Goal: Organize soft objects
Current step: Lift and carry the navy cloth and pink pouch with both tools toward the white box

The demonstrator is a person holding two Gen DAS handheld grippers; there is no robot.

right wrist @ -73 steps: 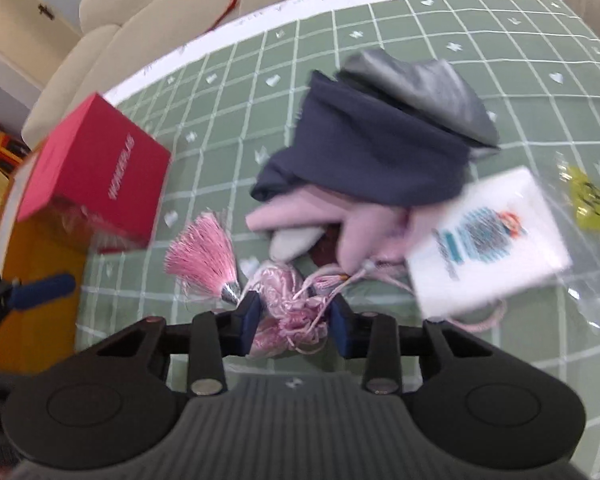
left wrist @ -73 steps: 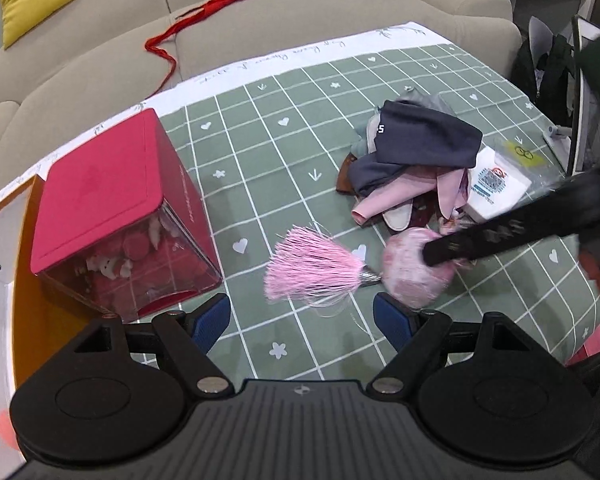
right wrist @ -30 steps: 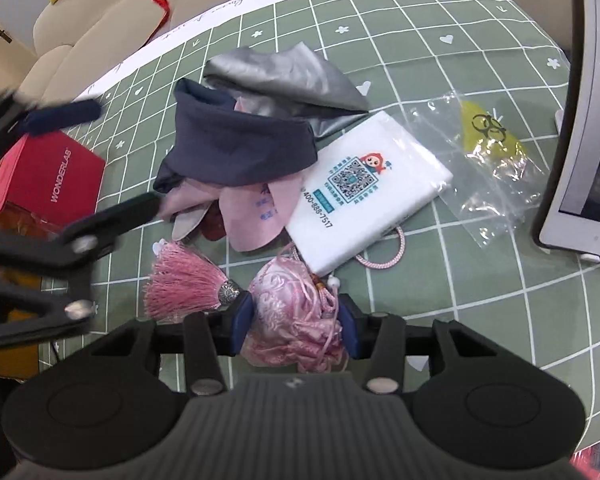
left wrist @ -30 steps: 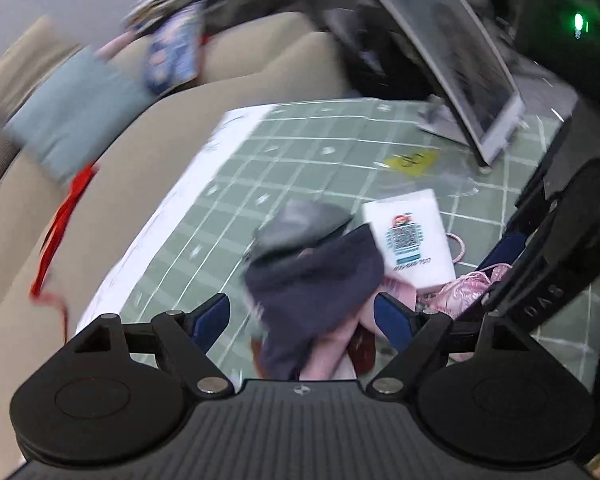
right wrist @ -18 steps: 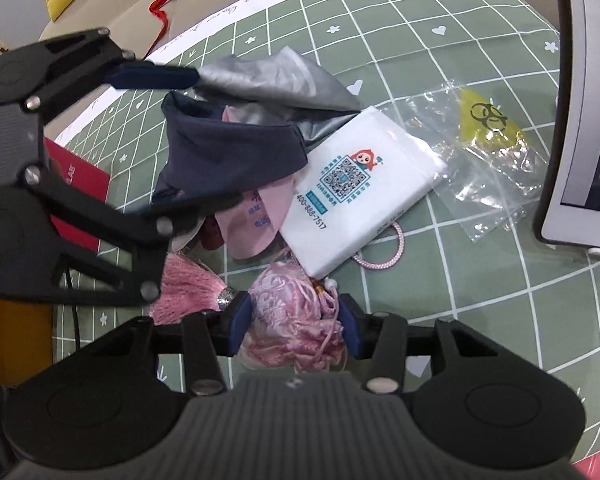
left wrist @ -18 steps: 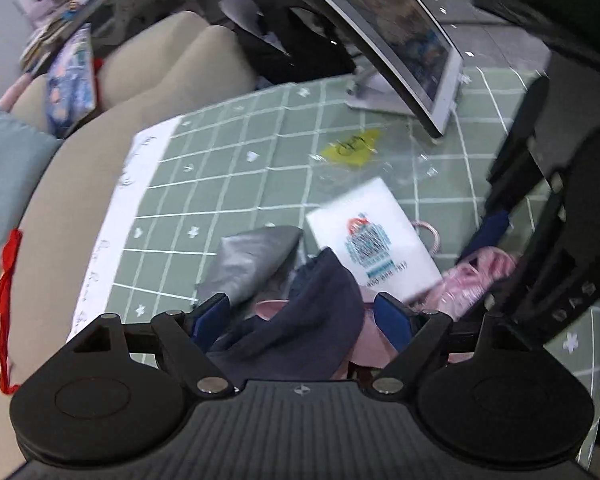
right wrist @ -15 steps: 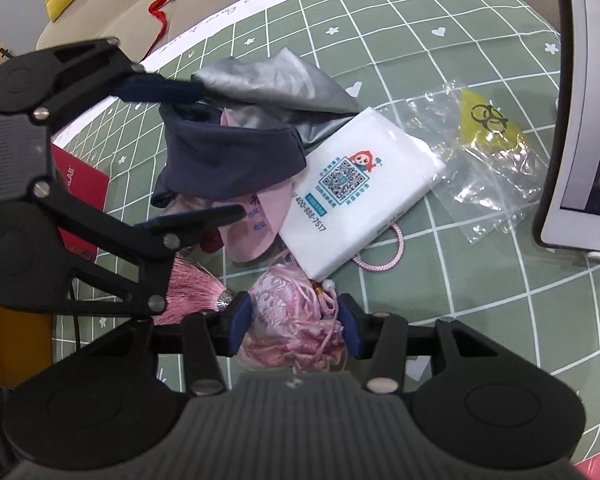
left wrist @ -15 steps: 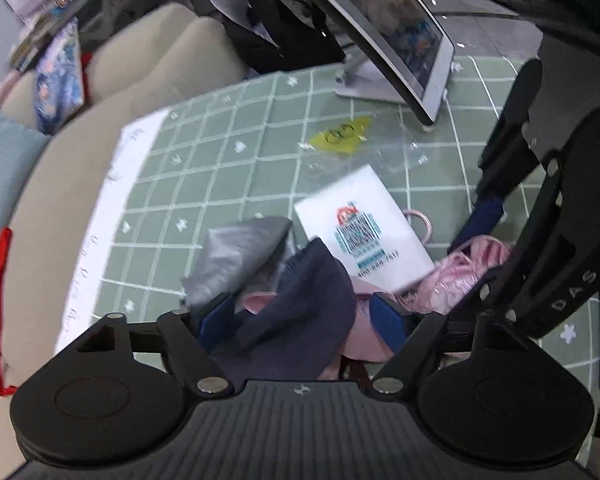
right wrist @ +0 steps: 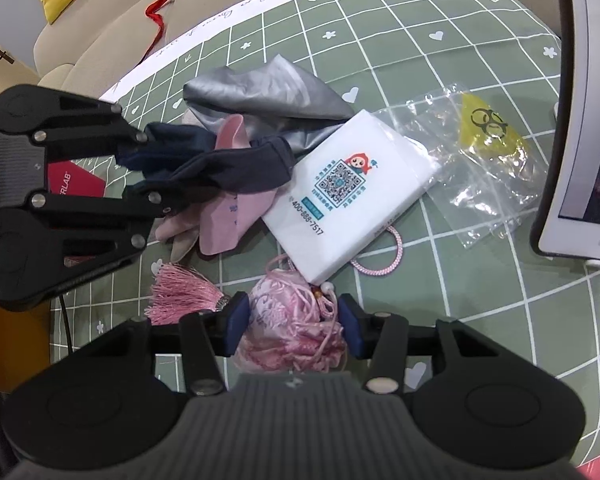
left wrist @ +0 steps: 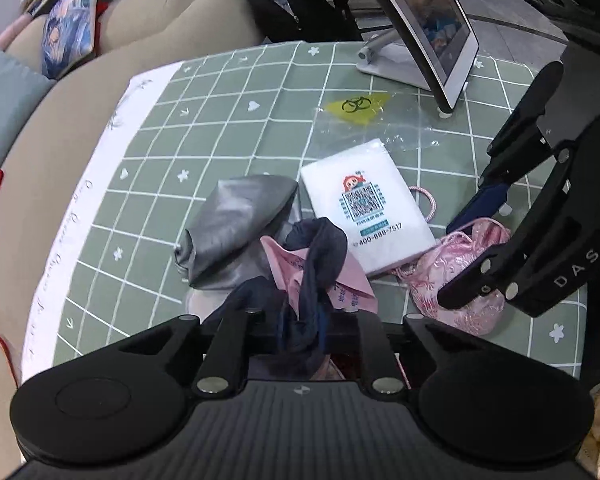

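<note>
Centre frame, the white pouch (right wrist: 350, 192) reads "400-888-7517"; your right gripper (right wrist: 292, 326) holds the pink brocade pouch (right wrist: 290, 332) between half-open jaws. Your left gripper (left wrist: 302, 322) has just closed its jaws narrowly on the navy cloth (left wrist: 320, 256), lower centre.

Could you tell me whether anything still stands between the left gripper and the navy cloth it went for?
Nothing visible does. The left gripper has just been closing its jaws and now pinches the navy cloth, bunched between them above the pink cloth and the grey cloth.
</note>
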